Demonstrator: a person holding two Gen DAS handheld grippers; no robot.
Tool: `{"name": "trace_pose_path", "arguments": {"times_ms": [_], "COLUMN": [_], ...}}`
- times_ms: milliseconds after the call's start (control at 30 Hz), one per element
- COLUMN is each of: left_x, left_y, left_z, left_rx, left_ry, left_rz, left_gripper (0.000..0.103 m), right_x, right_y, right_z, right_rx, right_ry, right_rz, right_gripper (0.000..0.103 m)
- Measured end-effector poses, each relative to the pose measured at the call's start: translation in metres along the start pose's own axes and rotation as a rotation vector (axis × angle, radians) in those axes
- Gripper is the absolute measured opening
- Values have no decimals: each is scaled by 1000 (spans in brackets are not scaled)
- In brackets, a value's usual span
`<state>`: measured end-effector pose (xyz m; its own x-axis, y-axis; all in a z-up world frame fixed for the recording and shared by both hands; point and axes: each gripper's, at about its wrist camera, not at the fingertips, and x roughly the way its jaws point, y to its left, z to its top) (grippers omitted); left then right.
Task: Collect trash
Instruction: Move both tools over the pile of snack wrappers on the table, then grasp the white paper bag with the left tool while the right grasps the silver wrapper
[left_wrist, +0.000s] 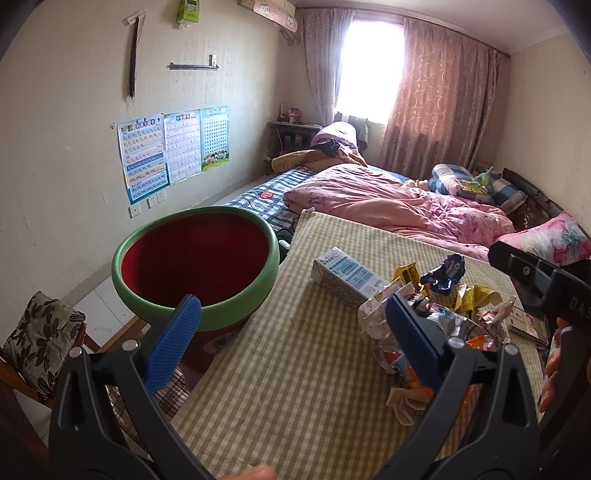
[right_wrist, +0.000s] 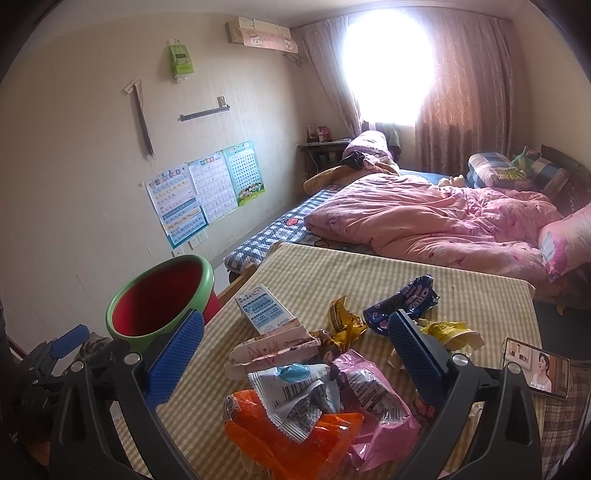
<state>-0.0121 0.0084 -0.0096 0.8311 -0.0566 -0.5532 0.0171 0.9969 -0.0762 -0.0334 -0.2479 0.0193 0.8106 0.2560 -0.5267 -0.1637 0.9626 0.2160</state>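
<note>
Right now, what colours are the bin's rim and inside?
The bin has a green rim and red inside, clearest in the left wrist view.

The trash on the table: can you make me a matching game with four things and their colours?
Things:
1. bin
2. milk carton
3. cookie wrapper
4. crumpled wrapper nearest the camera

Colours:
A. dark blue
B. orange
C. green rim, red inside
D. white with light blue print

Pairs: 1-C, 2-D, 3-A, 4-B
</note>
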Motion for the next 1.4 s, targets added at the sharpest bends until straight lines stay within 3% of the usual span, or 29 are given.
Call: {"name": "trace_pose_path", "arguments": {"times_ms": [400, 633, 767, 1000, 1133, 1400], "left_x": [6, 11, 12, 26, 39, 76], "left_y": [-4, -11, -15, -8, -9, -36], "left_z": [0, -6, -11, -14, -14, -1], "left_rx": [38, 67, 94, 55, 60, 113], "left_ry": [3, 19, -11, 29, 71, 194], "left_rz": [70, 35, 64, 46, -17, -253], "left_gripper": [98, 98, 98, 98, 97, 71], "right_x": [1, -1, 2, 23, 40, 37], "right_y": [-4, -5, -5, -3, -8, -27], "right_z": [-2, -7, -26, -63, -78, -76], "right_rx": [1, -52, -112, -170, -176, -59], "right_ry": [7, 23, 92, 239, 338, 331], "right_rz": [-1, 45, 58, 94, 67, 114], "right_gripper": [96, 96, 96, 95, 88, 88]}}
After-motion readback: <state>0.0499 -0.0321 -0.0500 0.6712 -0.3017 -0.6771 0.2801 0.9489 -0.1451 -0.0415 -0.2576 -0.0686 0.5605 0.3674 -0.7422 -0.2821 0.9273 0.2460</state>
